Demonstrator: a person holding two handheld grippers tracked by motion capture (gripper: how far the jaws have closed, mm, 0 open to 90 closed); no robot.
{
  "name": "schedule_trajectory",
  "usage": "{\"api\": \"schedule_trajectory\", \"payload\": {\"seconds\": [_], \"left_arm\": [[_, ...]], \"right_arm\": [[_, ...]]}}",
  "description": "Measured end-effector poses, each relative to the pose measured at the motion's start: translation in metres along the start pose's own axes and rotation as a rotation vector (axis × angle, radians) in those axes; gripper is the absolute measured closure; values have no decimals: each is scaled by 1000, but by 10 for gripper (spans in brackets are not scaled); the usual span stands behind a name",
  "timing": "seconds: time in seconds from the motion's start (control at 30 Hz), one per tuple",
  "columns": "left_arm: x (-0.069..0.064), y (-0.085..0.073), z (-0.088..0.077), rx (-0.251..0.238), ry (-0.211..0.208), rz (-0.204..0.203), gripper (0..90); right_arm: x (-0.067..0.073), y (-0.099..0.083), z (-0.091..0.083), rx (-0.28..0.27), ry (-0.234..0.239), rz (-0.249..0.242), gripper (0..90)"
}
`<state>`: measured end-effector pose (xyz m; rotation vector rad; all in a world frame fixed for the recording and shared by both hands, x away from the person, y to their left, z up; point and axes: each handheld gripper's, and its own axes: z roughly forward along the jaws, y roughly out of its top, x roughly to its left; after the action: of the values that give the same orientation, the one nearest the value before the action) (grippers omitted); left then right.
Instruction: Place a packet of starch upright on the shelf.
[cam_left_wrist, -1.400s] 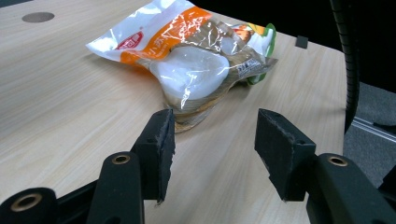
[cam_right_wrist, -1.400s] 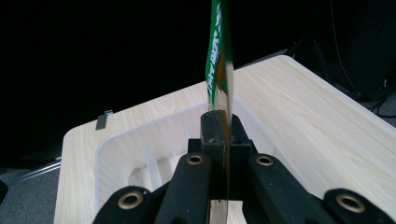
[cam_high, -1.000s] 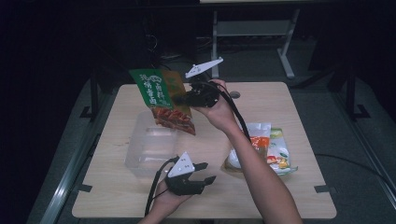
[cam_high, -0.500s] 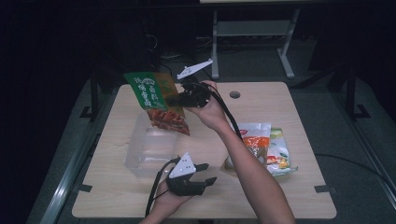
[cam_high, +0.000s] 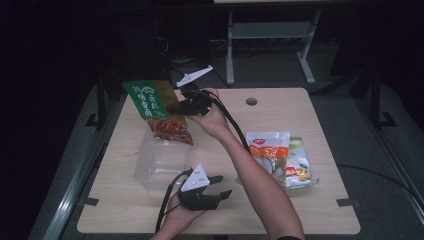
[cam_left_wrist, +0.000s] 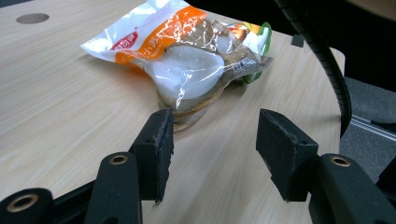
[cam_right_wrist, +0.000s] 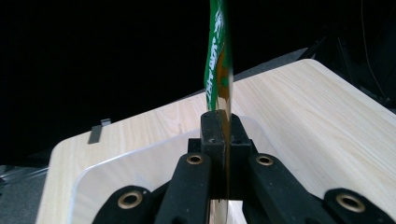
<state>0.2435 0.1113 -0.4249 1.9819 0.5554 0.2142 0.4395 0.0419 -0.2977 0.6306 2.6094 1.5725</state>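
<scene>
A green snack bag (cam_high: 157, 111) with red contents hangs above the clear plastic box (cam_high: 162, 162) at the table's left. My right gripper (cam_high: 179, 106) is shut on the bag's right edge; in the right gripper view the jaws pinch the bag (cam_right_wrist: 217, 70) edge-on, with the clear box (cam_right_wrist: 140, 172) below. My left gripper (cam_high: 221, 187) rests open on the table near the front edge, pointing right, nothing between its jaws. In the left gripper view the left gripper (cam_left_wrist: 212, 149) faces an orange-and-white snack bag (cam_left_wrist: 187, 60) lying a short way ahead.
Two snack bags lie at the table's right: the orange-and-white snack bag (cam_high: 269, 152) on top of a green-edged one (cam_high: 300, 167). A round cable hole (cam_high: 251, 101) sits near the back edge. The right gripper's cable (cam_left_wrist: 327, 60) hangs past the table's front.
My right gripper has carried the green bag leftward and a little lower, over the clear box. The left gripper has stayed put.
</scene>
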Motion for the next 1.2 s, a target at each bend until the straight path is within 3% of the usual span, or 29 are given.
{"api": "schedule_trajectory", "payload": {"seconds": [0.3, 0.67, 0.9, 1.2], "left_arm": [[1, 0, -2, -5, 0, -8, 458], [1, 0, -1, -3, 2, -3, 458], [0, 0, -1, -4, 2, 3, 458], [-1, 0, 0, 2, 0, 4, 456]], "right_arm": [[-14, -11, 24, 5, 14, 24, 896], [-16, -15, 27, -22, 15, 31, 896], [-28, -39, 37, -37, 14, 100, 892], [-35, -55, 37, -13, 3, 125, 874]]}}
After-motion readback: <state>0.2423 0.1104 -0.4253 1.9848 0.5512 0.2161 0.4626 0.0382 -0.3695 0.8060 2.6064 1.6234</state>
